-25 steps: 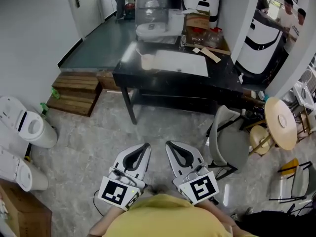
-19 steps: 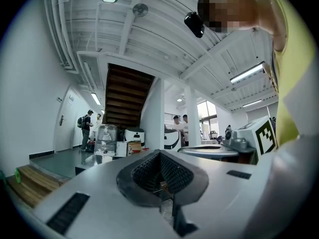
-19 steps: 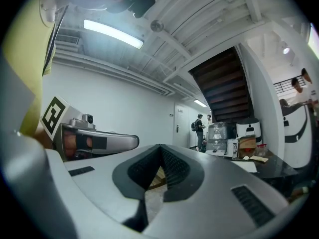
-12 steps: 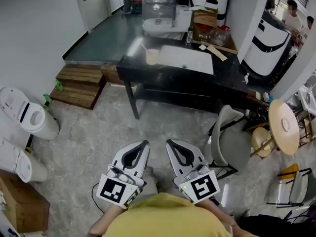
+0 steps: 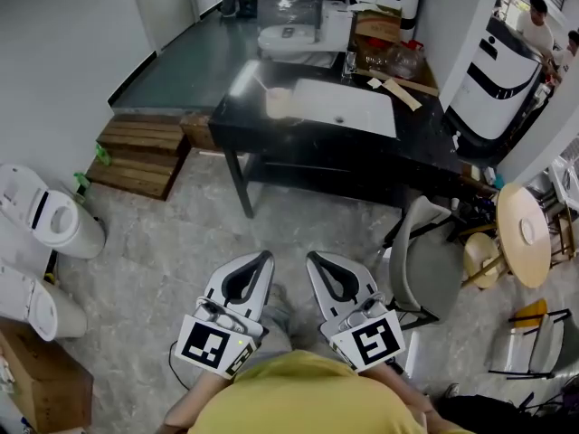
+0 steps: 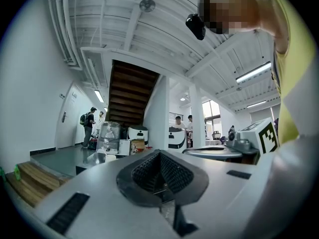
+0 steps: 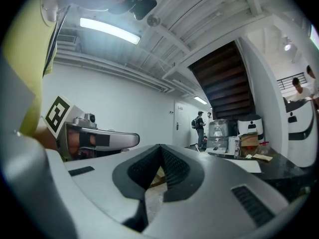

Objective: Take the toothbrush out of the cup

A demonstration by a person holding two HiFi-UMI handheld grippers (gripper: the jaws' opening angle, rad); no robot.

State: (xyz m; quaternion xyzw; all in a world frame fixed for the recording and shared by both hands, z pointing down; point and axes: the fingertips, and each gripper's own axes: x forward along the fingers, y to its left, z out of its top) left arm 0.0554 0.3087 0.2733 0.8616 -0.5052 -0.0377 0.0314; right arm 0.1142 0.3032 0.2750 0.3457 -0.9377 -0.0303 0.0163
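Two grippers were held low, side by side: left gripper [image 5: 263,259] and right gripper [image 5: 313,260], jaws of each pressed together on nothing. Cup [image 5: 278,103], toothbrush [image 5: 262,84] standing in it, sat on black table [image 5: 425,147], well apart from both.

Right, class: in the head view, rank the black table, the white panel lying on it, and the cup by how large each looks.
1. black table
2. white panel
3. cup
All three sit at a similar distance from the camera, so the order is reliable.
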